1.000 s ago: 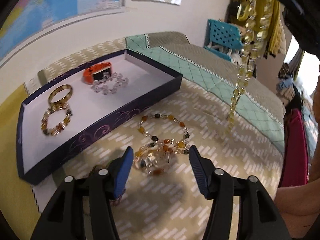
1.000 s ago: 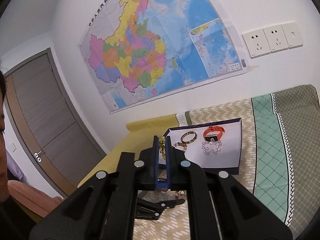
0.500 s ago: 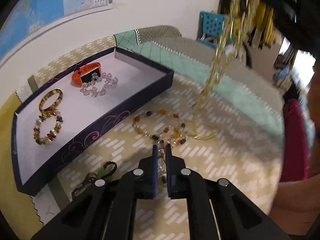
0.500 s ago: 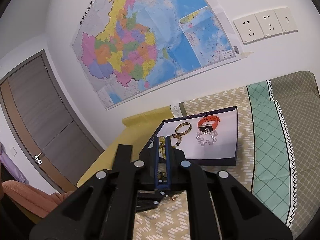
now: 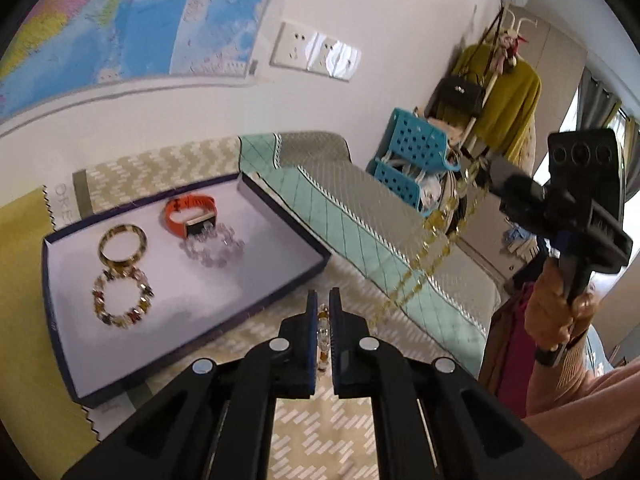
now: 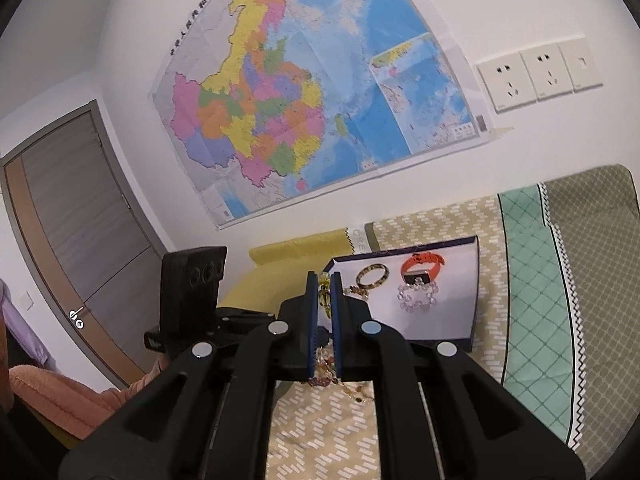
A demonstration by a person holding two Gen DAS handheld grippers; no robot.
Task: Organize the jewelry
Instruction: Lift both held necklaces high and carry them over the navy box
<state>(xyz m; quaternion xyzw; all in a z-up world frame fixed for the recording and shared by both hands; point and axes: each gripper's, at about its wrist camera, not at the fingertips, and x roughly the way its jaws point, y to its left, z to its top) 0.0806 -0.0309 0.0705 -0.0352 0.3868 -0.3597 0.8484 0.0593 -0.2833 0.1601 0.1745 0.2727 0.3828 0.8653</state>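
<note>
A dark blue box [image 5: 68,364] with a white floor holds an orange watch [image 5: 190,216], a clear bead bracelet [image 5: 212,246], a gold bangle [image 5: 122,246] and a multicolour bead bracelet [image 5: 120,300]. My left gripper [image 5: 324,300] is shut on a beaded necklace [image 5: 323,340], lifted over the cloth beside the box. My right gripper [image 6: 325,280] is shut on a gold chain [image 6: 324,298]; the chain [image 5: 428,260] hangs from it at the right in the left wrist view. The box [image 6: 474,292] lies beyond the right gripper.
A patterned beige cloth [image 5: 320,432] covers the table, with a teal quilted cloth [image 5: 360,224] behind. A blue crate rack [image 5: 416,152] and a coat stand stand at the back right. A wall map [image 6: 304,100], sockets and a door [image 6: 68,232] are behind.
My left gripper closed on the beaded necklace and lifted it off the cloth. The right gripper carried the gold chain up and to the right.
</note>
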